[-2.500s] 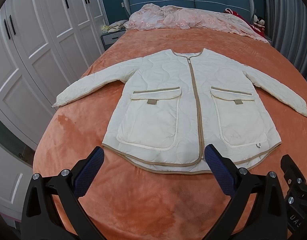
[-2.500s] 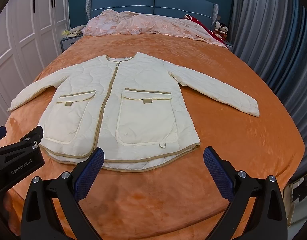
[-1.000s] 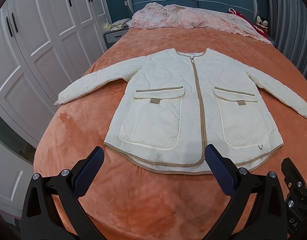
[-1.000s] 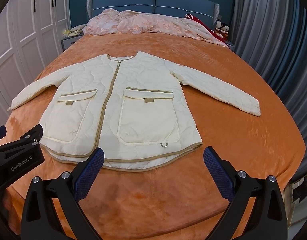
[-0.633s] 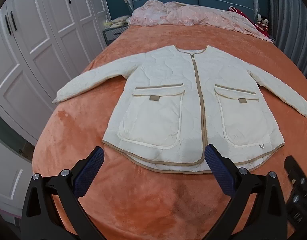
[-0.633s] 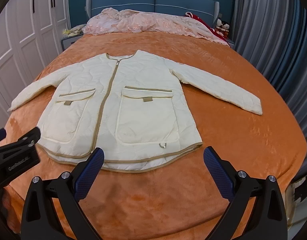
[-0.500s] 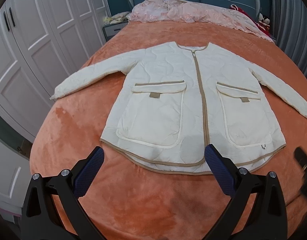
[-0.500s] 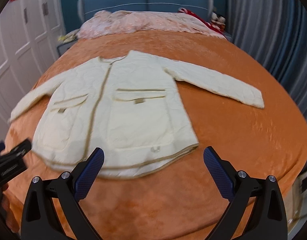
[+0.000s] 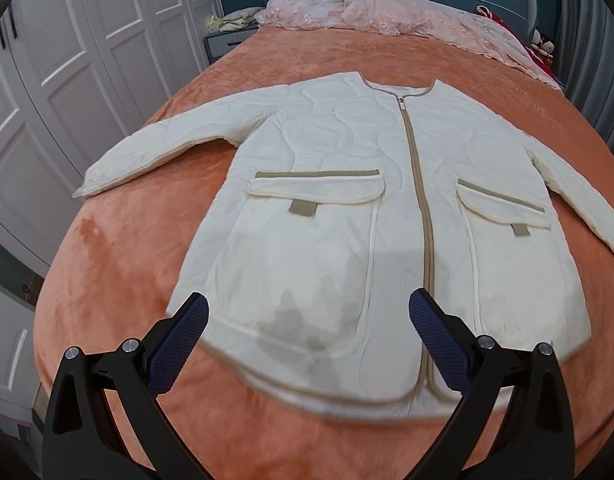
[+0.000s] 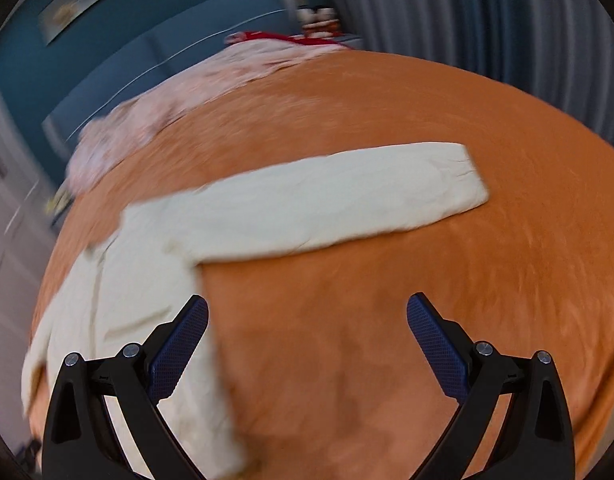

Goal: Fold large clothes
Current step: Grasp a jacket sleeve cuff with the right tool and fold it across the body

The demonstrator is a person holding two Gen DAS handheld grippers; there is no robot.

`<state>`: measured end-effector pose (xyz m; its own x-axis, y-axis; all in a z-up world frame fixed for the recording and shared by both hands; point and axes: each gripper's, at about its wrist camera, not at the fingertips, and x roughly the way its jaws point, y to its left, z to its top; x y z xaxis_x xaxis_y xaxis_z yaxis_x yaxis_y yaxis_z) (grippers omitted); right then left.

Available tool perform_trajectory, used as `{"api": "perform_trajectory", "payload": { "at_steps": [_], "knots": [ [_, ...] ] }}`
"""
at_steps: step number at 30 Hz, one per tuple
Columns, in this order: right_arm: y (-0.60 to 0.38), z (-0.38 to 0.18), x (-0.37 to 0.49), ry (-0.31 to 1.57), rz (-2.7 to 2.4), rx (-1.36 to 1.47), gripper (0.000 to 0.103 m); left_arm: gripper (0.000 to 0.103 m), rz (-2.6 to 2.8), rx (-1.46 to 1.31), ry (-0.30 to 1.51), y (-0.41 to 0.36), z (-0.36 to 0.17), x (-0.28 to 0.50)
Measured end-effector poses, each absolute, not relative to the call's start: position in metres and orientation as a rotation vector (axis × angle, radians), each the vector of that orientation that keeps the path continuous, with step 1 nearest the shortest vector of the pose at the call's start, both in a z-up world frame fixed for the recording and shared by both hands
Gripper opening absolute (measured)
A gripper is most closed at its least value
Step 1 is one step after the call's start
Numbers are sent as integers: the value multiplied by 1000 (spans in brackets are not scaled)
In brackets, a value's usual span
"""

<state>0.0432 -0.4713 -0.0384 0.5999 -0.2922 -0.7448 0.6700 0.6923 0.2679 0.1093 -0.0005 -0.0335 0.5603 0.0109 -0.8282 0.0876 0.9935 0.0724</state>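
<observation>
1. Jacket (image 9: pixel 347 208): cream, quilted, tan zip and pocket trim. We find it spread flat, front up, across the middle of the orange bed cover (image 9: pixel 119 280), hem towards the foot edge, sleeves out to both side edges. We can read no label or writing on it.
2. Left gripper (image 9: pixel 309 330): jaws wide apart, holding nothing, above the hem.
3. Right gripper (image 10: pixel 307 330): jaws wide apart, empty, over bare cover beside the jacket's sleeve (image 10: pixel 347 196); this view is blurred.
4. White wardrobe doors (image 9: pixel 87 60) stand along the bed's side.
</observation>
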Motion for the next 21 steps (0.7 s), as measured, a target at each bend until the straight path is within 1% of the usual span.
{"api": "perform_trajectory", "payload": {
  "at_steps": [6, 14, 15, 17, 18, 19, 20, 21],
  "knots": [
    [-563, -78, 43, 674, -813, 776, 98, 98, 0, 98, 989, -5, -54, 146],
    [-623, -119, 49, 653, -904, 920, 97, 98, 51, 83, 1040, -4, -86, 181],
    [-627, -121, 50, 639, -907, 933, 91, 98, 55, 84, 1044, -4, -89, 183],
    [-631, -120, 56, 609, -888, 935, 69, 98, 61, 91, 1051, -4, -94, 187],
    [-633, -120, 63, 618, -860, 935, 44, 98, 62, 95, 1054, -4, -95, 189],
    [-634, -118, 72, 641, -855, 929, 35, 98, 64, 98, 1058, -3, -97, 191],
    [-634, -111, 81, 632, -851, 911, 29, 98, 65, 98, 1060, -2, -99, 193],
    [-633, -104, 89, 614, -830, 896, 18, 98, 64, 96, 1060, 0, -99, 195]
  ]
}}
